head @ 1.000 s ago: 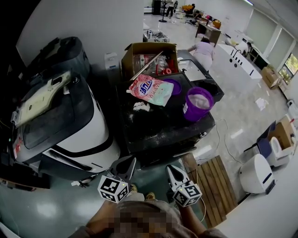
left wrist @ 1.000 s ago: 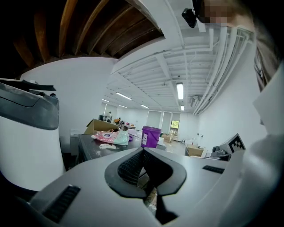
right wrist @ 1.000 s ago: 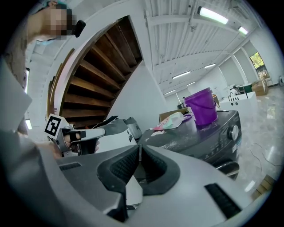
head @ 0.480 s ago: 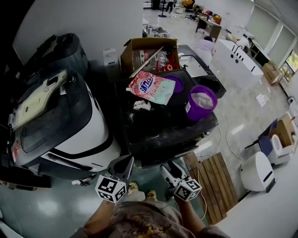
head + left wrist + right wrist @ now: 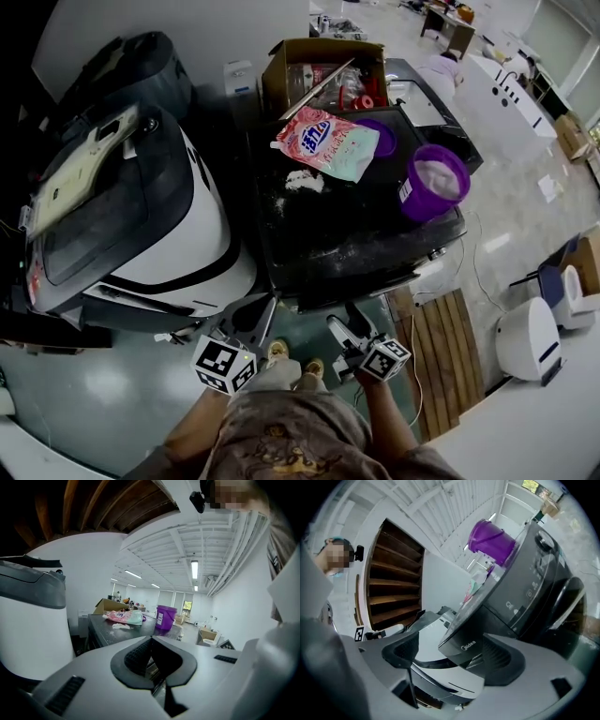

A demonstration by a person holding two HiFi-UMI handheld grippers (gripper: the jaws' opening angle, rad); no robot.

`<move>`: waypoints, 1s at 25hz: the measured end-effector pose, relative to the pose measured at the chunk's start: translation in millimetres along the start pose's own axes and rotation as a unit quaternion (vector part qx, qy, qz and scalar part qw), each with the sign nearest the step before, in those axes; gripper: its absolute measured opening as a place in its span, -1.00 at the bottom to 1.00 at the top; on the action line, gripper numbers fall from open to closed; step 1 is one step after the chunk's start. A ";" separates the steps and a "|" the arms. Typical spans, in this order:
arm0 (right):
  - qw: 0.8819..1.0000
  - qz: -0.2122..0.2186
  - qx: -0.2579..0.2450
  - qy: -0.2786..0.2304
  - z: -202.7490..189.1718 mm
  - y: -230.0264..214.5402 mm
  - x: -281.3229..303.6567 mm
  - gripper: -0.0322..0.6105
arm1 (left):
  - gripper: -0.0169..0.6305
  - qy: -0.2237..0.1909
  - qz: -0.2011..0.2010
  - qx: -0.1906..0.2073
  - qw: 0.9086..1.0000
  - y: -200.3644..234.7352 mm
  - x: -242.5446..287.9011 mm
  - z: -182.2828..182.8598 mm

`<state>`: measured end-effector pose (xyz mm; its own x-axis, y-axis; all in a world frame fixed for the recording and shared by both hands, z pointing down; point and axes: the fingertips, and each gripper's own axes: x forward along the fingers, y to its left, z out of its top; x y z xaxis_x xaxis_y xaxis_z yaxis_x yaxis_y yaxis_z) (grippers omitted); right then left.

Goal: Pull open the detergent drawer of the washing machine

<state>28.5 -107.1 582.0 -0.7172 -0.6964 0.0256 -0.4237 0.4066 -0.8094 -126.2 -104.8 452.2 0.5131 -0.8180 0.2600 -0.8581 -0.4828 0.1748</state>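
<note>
The dark washing machine point(image 5: 347, 234) stands in front of me, its front panel facing down-frame. In the right gripper view its upper left front corner, the drawer panel with the brand logo point(image 5: 469, 641), lies just beyond the jaws and looks closed. My right gripper point(image 5: 345, 328) hangs level before that front. Its jaws have just been opening and stand wide with nothing between the pads point(image 5: 502, 657). My left gripper point(image 5: 260, 316) is to the left of it, off the washer, shut and empty, its pads point(image 5: 138, 654) meeting.
On the washer's top lie a pink detergent bag point(image 5: 328, 142), spilled powder and a purple bucket point(image 5: 433, 183). A cardboard box point(image 5: 319, 70) stands behind. A white and black machine point(image 5: 141, 216) stands close on the left, a wooden pallet point(image 5: 441, 347) on the right floor.
The right gripper has sunk and rolled, and its jaws went from shut to wide open. The left gripper has shifted only slightly. My view has tilted, so the washer sits higher in frame.
</note>
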 end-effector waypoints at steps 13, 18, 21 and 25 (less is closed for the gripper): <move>0.992 0.039 0.117 0.005 -43.4 -51.4 38.4 0.40 | -0.88 0.037 0.014 0.009 0.999 6.8 -0.6 -24.3; 0.989 0.065 0.130 -0.007 -40.7 -53.8 54.4 0.39 | -0.88 0.039 0.020 0.006 0.999 12.2 -3.3 -27.8; 0.988 0.083 0.131 -0.017 -34.6 -51.6 63.9 0.39 | -0.88 0.040 0.021 0.008 0.999 14.7 -5.1 -29.7; 0.987 0.110 0.118 -0.022 -26.5 -41.5 75.0 0.39 | -0.88 0.044 0.029 0.004 0.999 19.2 -8.8 -33.5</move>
<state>-22.4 -160.6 633.1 -0.7512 -0.6331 -0.1868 -0.1165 0.4058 -0.9065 -146.7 -96.4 485.0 0.4617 -0.8146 0.3510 -0.8864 -0.4383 0.1486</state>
